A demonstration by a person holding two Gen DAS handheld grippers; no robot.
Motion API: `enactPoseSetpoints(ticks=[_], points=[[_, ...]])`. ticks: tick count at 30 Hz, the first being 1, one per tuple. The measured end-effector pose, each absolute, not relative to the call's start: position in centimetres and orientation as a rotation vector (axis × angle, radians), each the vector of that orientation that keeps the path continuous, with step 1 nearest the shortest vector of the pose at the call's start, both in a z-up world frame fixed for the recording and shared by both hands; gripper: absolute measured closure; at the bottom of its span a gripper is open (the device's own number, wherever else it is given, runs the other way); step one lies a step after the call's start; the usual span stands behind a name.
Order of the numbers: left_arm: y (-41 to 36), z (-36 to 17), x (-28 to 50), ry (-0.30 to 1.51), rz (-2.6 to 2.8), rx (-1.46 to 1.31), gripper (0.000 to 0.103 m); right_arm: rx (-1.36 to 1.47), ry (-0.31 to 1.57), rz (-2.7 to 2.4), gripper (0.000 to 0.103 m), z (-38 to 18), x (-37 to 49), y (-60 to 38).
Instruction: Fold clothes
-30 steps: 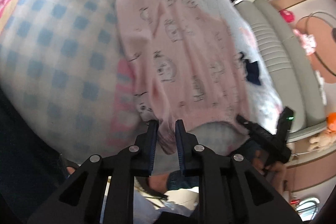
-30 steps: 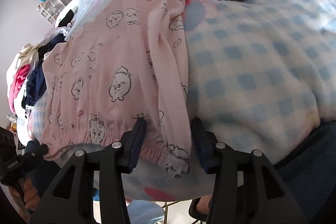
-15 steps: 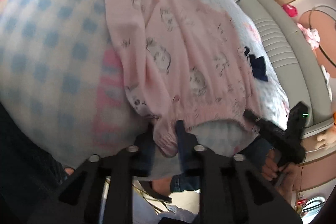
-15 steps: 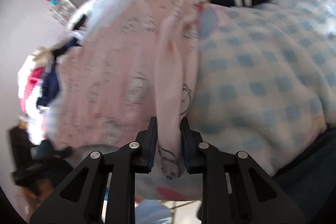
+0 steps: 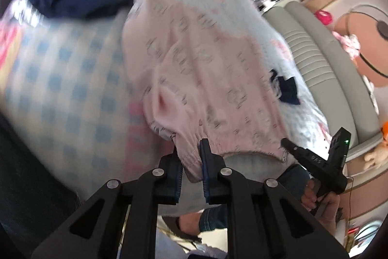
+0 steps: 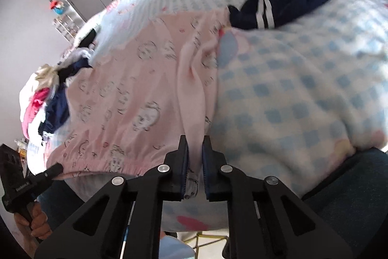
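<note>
Pinching the pink printed pajama top's (image 5: pixel 206 79) gathered hem, both tongs.

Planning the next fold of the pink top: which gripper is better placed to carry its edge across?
Right, probably. The right gripper pinches the already doubled-over edge of the pink top; the left gripper clamps only the gathered hem.

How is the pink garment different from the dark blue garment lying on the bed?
The pink garment is pale with small cartoon prints; the dark blue garment is plain with white stripes. The pink one lies spread out, its hem held by both grippers; the blue one lies bunched and untouched. Both rest on the checked blanket.
</note>
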State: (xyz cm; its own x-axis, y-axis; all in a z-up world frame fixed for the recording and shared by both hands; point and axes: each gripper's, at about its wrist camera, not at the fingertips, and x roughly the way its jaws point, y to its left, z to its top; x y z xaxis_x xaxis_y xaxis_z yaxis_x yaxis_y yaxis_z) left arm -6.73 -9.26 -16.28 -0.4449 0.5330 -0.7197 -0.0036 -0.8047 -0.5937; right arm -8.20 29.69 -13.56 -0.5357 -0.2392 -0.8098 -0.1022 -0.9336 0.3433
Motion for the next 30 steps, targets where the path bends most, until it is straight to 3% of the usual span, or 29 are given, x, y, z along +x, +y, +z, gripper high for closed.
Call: enactPoseSetpoints(ticks=[1, 4, 8, 11, 14, 17, 18, 19, 21, 24, 27, 30], points=[[-9.3, -17.0, -6.8, -0.771, 2.269, -1.451, 0.088, 1.487, -0.553, -2.613, 0.092, -13.9, -8.1, 30.1], [-9.9, -18.4, -6.9, -0.813, 2.236, -1.505, 0.080, 1.532, -0.598, -2.524, 0.075, -15.2, -8.4, 29.7], [-11.4, -18.2, -7.0, -0.925, 2.243, -1.430, 0.078, 1.542, -0.584, -2.484, 0.075, -15.9, -8.7, 28.6], [-12.0, -18.7, -7.8, -0.970, 2.197, -1.438, 0.061, 1.528, -0.614, -2.443, 0.075, -16.4, -9.3, 28.4], [-11.1, -19.5, -8.4, -0.950, 2.151, -1.471, 0.061, 1.583, -0.619, -2.427, 0.075, -18.1, -10.4, 28.1], [-9.7, -19.6, -8.8, -0.933, 2.102, -1.459, 0.065, 1.572, -0.585, -2.450, 0.079, -17.3, -10.7, 27.2], [-9.3, -19.5, -8.9, -0.921, 2.095, -1.448, 0.076, 1.537, -0.564, -2.469, 0.083, -16.5, -10.5, 26.8], [-8.8, -19.1, -9.0, -0.894, 2.107, -1.428, 0.080, 1.500, -0.571, -2.476, 0.089, -15.9, -10.3, 26.8], [-8.3, -18.8, -9.2, -0.857, 2.124, -1.415, 0.081, 1.484, -0.602, -2.476, 0.089, -15.6, -10.4, 27.0], [-8.3, -20.1, -9.9, -0.897, 2.088, -1.474, 0.083, 1.546, -0.616, -2.458, 0.080, -16.8, -11.0, 27.2], [-8.0, -18.6, -9.6, -0.821, 2.183, -1.447, 0.095, 1.555, -0.633, -2.462, 0.090, -17.1, -10.9, 27.5], [-8.4, -14.7, -8.8, -0.723, 2.284, -1.329, 0.097, 1.440, -0.665, -2.518, 0.095, -14.1, -10.2, 28.0]])
